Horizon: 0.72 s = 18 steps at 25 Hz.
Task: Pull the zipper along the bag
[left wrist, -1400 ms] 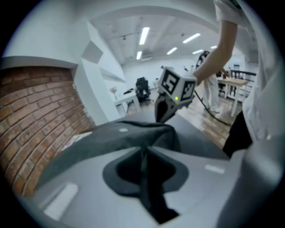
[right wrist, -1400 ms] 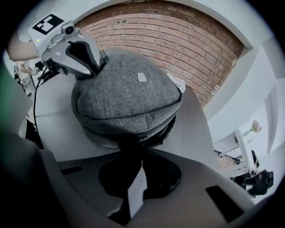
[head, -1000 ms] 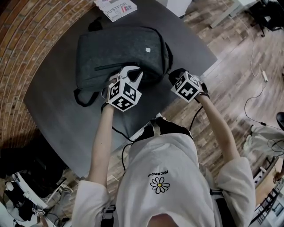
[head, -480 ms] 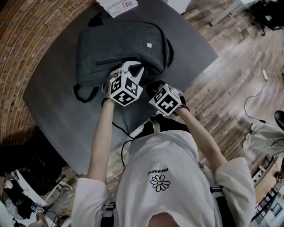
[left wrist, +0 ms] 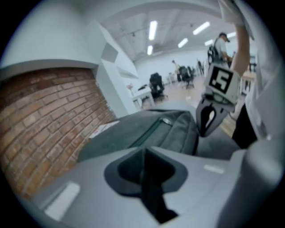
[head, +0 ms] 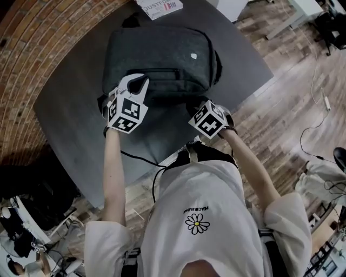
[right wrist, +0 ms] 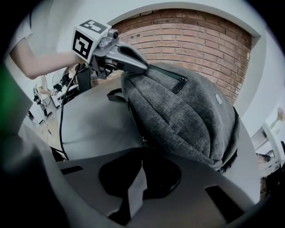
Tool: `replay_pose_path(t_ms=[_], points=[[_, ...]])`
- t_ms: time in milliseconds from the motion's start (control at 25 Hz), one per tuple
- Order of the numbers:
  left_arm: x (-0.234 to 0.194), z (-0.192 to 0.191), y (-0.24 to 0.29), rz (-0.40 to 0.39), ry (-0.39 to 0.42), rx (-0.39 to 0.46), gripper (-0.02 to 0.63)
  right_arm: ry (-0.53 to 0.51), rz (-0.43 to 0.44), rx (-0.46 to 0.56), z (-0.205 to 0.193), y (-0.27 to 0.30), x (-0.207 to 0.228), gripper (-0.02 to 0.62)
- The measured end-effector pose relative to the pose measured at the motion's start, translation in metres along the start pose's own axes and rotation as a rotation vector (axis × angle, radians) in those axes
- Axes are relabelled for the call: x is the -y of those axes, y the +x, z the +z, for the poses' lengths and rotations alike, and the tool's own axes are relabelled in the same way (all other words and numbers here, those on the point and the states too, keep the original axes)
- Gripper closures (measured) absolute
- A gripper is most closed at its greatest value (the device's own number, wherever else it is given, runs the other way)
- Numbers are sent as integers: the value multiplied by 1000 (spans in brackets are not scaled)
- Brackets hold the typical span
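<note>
The bag lies on the table, its zipper facing me. My left gripper, closed on nothing I can see, sits at the zipper's left end, probably to steady it. My right gripper, closed and empty, is at the near right corner.

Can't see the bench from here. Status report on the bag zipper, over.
Left tongs shut, tip at left end of zipper. Right tongs shut at near corner of backpack. Zipper line unobstructed.

surface: dark table | on it: grey backpack, printed sheet
</note>
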<state>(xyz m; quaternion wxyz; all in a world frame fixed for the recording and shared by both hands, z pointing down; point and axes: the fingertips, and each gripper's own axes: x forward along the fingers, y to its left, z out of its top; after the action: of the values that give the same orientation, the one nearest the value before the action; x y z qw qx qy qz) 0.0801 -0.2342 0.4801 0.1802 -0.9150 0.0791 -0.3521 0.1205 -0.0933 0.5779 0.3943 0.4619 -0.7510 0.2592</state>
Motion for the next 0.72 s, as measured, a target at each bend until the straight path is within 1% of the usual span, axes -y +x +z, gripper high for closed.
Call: replay_pose_path(t_ms=[80, 120, 280, 400, 560, 720], points=[[-6, -4, 2, -24, -105, 53, 578, -2, -3, -7, 0, 0, 0, 586], [-6, -4, 4, -34, -127, 69, 578, -3, -8, -11, 0, 0, 1, 586], [-5, -2, 8, -47, -128, 67, 581, 31, -25, -7, 2, -2, 2, 586], [-4, -4, 10, -44, -133, 60, 581, 56, -19, -2, 7, 1, -2, 586], [-4, -5, 11, -36, -133, 64, 583, 56, -4, 16, 30, 13, -15, 586], [-4, -5, 12, -35, -133, 63, 584, 79, 15, 43, 53, 26, -29, 584]])
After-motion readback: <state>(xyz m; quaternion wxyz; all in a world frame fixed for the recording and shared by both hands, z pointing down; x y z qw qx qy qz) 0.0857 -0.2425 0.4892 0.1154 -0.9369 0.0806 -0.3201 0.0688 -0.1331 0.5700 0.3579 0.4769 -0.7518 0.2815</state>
